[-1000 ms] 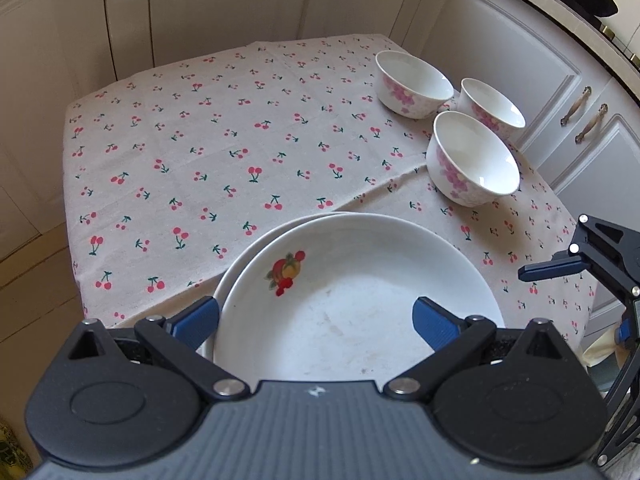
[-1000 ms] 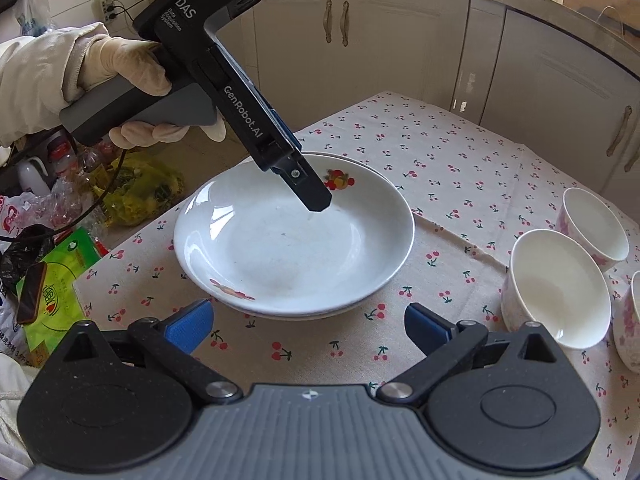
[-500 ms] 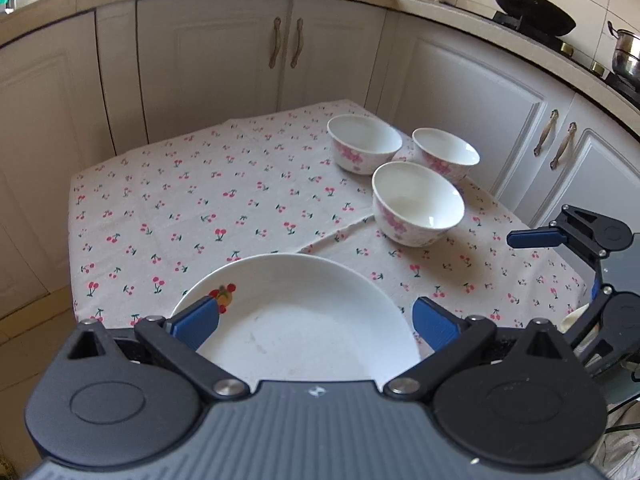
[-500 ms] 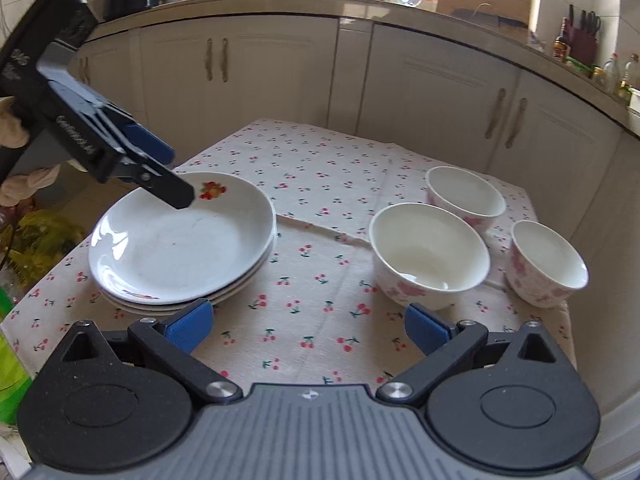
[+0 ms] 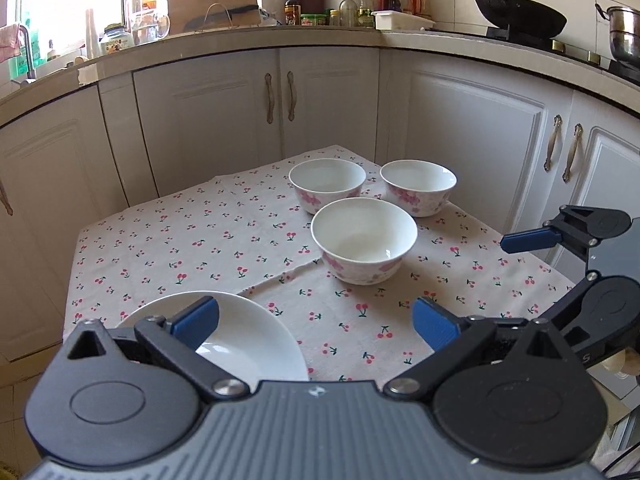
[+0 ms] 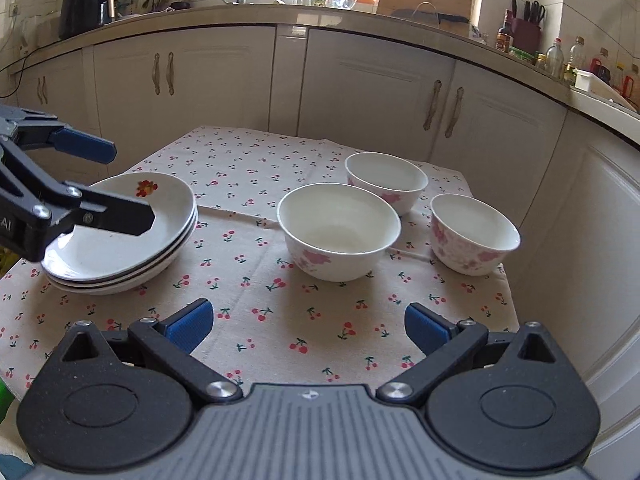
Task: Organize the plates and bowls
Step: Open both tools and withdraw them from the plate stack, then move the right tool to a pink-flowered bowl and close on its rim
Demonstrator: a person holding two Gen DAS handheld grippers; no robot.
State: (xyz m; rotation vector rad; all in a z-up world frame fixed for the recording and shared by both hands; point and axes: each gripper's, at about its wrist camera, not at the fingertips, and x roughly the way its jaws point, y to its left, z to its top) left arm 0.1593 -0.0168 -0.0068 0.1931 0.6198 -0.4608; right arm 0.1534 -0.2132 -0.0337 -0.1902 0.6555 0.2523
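While both grippers hang open and empty, three plates sit stacked and three bowls stand apart on the bench.

On the cherry-print cloth, the plate stack lies at the left, its top plate bearing a red fruit motif. Above it hovers the left gripper, jaws spread wide, holding nothing. Near the bench's front edge, the right gripper is likewise spread and empty. Closest stands the large bowl; behind it the far bowl, and beside it the right bowl, none touching.
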